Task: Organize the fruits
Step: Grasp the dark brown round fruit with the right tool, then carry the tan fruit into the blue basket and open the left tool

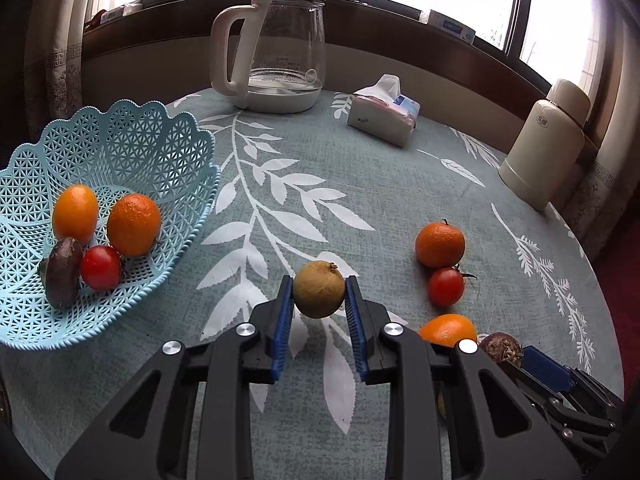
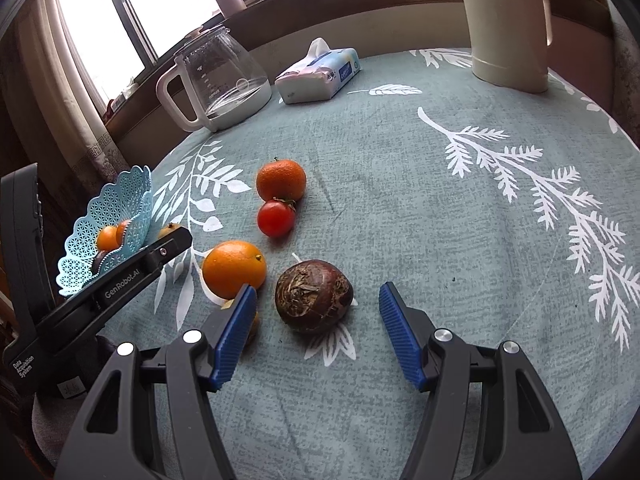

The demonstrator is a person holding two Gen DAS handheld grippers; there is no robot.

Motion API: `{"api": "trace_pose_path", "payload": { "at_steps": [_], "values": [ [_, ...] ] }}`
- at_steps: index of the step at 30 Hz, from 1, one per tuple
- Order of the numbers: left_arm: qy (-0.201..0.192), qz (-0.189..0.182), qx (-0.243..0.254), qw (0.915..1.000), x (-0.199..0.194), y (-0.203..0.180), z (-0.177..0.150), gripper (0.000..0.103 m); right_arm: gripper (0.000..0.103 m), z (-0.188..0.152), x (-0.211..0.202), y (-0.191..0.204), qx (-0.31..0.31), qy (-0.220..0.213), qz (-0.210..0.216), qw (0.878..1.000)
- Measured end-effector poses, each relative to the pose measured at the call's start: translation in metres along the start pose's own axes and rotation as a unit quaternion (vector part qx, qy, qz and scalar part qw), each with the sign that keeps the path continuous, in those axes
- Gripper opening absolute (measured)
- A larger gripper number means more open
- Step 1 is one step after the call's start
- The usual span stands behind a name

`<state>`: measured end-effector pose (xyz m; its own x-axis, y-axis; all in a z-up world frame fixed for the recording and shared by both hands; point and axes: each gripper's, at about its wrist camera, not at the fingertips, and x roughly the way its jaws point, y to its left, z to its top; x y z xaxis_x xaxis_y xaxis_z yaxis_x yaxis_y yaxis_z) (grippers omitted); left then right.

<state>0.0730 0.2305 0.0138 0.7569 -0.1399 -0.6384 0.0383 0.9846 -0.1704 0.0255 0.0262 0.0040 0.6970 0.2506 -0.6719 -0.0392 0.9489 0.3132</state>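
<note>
two hand-held grippers. left hand-held gripper (image 1: 319, 296) pinching small round yellow-brown fruit (image 1: 319, 290) mid-frame, above worktop (image 1: 360, 184); light, firm, maybe rolls, so squeeze sides. right hand-held gripper (image 2: 318, 312) wide apart, empty, around rough brown fruit (image 2: 314, 296). basket (image 1: 120, 148) at left.

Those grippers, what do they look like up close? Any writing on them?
Each is a black plastic two-finger clamp with triangular cut-outs in its arms and round silver pivot screws. The fingers carry ribbed blue pads. Seen from the right wrist view, the left gripper's side reads "GenRobot.AI" and "Data Acquisition System" in white. The right gripper looks the same. No cables or sleeves show.
</note>
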Motion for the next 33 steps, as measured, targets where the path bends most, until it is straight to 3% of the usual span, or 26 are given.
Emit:
{"api": "trace_pose_path", "payload": {
  "at_steps": [9, 13, 18, 33],
  "values": [
    [-0.012, -0.007, -0.001, 0.9999, -0.004, 0.0, 0.0, 0.027, 0.063, 0.0, 0.008, 0.018, -0.053, 0.014, -0.063, 0.996],
    [-0.013, -0.011, -0.004, 0.9998, -0.005, 0.001, 0.0, 0.027, 0.055, 0.002, 0.012, 0.022, -0.069, 0.017, -0.086, 0.994],
    [-0.015, -0.013, -0.005, 0.9998, -0.005, 0.001, -0.001, 0.026, 0.044, 0.001, 0.011, 0.022, -0.075, 0.014, -0.085, 0.993],
    [-0.034, -0.005, 0.001, 0.9994, -0.015, -0.003, -0.002, 0.027, 0.043, 0.001, -0.002, 0.004, -0.025, -0.015, -0.056, 0.998]
  ]
}}
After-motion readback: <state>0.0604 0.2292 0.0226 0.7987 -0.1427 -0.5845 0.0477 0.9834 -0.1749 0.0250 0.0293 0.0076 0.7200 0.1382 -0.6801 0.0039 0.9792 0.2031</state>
